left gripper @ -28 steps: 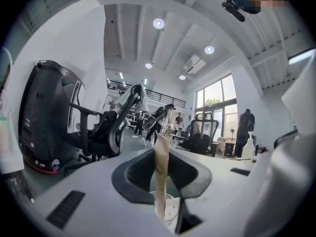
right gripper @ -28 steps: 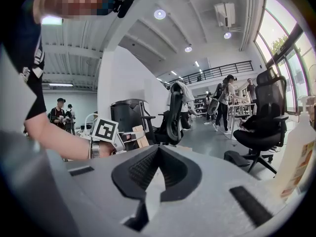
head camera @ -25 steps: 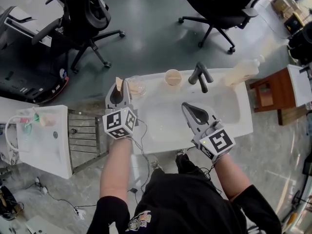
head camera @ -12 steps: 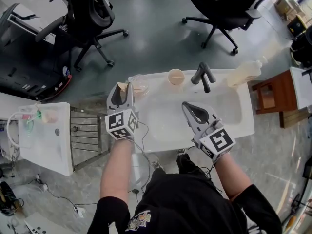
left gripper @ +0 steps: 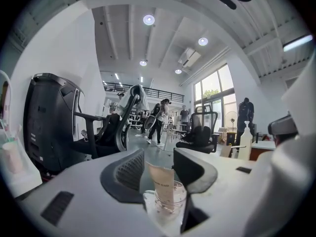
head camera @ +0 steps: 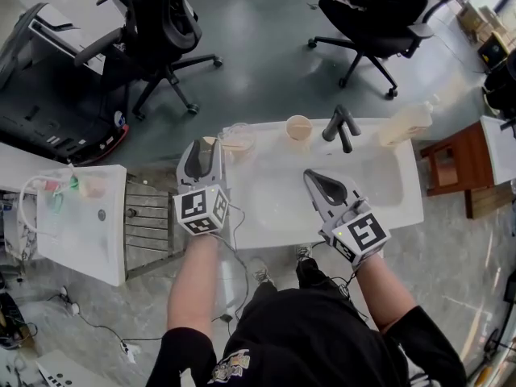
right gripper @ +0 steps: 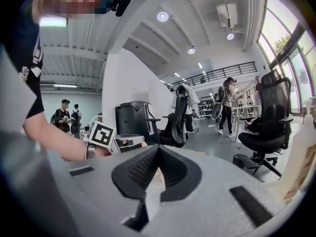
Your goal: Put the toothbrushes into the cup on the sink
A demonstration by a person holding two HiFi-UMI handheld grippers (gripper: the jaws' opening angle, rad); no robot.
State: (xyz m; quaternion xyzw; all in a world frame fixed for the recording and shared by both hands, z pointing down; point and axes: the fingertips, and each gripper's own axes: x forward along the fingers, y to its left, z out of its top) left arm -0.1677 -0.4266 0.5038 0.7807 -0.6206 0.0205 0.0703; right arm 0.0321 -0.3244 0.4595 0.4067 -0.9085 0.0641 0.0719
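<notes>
A clear cup stands at the far left corner of the white sink. A flat beige tube stands in the clear cup. My left gripper is just left of that cup, and its jaws are opening. In the left gripper view my left gripper frames the tube, and neither pad presses on it. My right gripper hovers shut over the basin with nothing in it; its jaws meet. A beige cup sits by the faucet. No toothbrush shows clearly.
A soap bottle lies at the sink's far right. A wooden stool stands to the right, a metal rack and a white unit to the left. Office chairs stand on the floor beyond.
The left jaws have spread apart from the beige tube, which now stands in the clear cup. The right gripper has stayed shut over the basin.
</notes>
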